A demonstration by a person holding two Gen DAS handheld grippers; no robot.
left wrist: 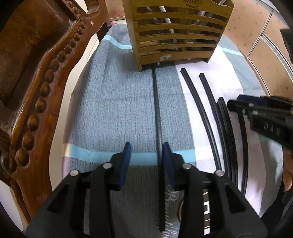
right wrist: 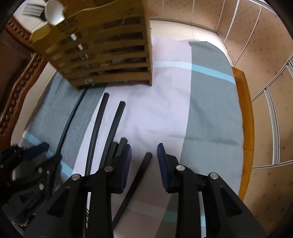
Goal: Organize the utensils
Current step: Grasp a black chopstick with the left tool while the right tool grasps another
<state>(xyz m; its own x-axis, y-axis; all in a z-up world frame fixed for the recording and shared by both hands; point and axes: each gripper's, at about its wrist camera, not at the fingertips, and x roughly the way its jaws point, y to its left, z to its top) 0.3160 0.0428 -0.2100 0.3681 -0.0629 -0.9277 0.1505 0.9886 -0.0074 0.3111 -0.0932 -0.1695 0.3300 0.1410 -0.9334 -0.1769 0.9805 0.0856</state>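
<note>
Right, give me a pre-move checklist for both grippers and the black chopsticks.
1. Single black chopstick lies between left gripper pads: ok.
2. Left pads pressing it: not ok, gap on one side.
3. Another black chopstick between right gripper pads: ok, not gripped.
4. Slatted wooden utensil holder upright on striped cloth: ok.
5. Free slot in holder: cannot tell.

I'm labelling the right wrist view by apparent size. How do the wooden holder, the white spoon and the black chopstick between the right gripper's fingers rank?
1. Wooden holder
2. Black chopstick, though nearness enlarges it
3. White spoon
</note>
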